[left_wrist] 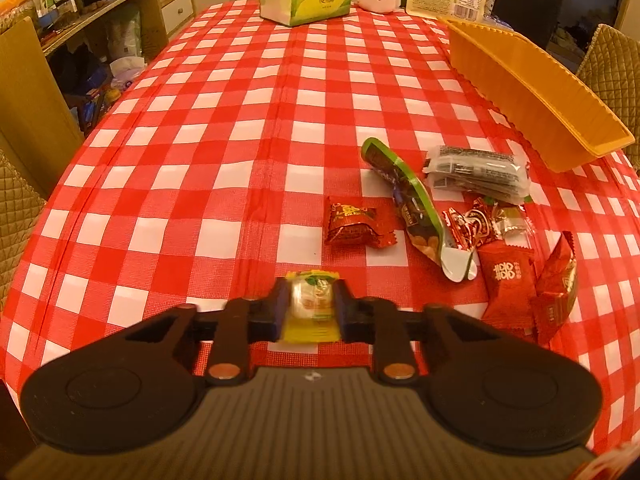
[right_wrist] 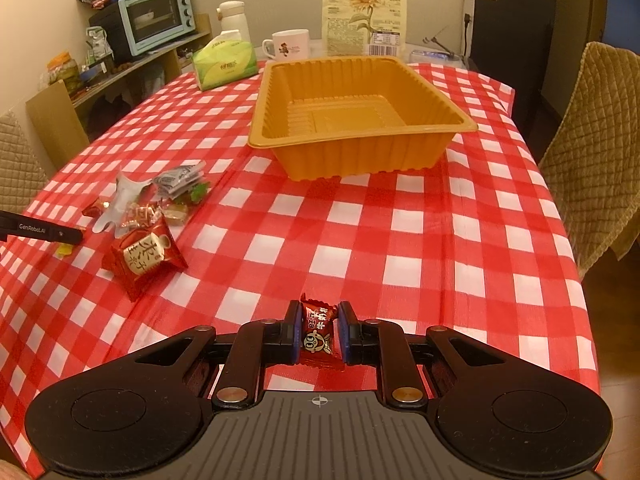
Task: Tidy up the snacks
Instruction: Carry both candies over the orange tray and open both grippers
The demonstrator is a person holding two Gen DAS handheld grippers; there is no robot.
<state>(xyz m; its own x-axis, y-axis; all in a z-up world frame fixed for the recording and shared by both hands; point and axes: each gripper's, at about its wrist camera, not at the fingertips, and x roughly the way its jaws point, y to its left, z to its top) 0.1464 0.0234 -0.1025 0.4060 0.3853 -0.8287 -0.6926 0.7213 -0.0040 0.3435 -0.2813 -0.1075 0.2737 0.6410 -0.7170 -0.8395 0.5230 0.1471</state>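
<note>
A: What does the left gripper (left_wrist: 311, 304) have?

B: Its 2 fingers are clamped on a small yellow-and-clear wrapped candy (left_wrist: 311, 306), held above the red-and-white checked tablecloth (left_wrist: 200, 160). In the right wrist view that gripper shows only as a dark finger at the left edge, beside the snack pile.

A: And the right gripper (right_wrist: 319, 330)?

B: Closed on a red wrapped candy (right_wrist: 318, 326) with a cartoon face printed on it, the wrapper pinched between both pads, low over the cloth.

A: Where are the other snacks?

B: In a loose pile on the cloth. From the left wrist view: a red snack packet (left_wrist: 352, 226) lying apart from the rest, a long green-edged nut packet (left_wrist: 416, 208), a grey-black packet (left_wrist: 478, 174), a red-and-white candy (left_wrist: 468, 222), and a red packet with white characters (left_wrist: 506, 280) nearest the gripper.

A: The container?

B: An orange plastic tray (right_wrist: 460, 124) sits on the table beyond the pile, with nothing inside it. Behind it stand a green tissue box (right_wrist: 224, 62), a white mug (right_wrist: 290, 44) and an upright sunflower seed bag (right_wrist: 364, 8).
</note>
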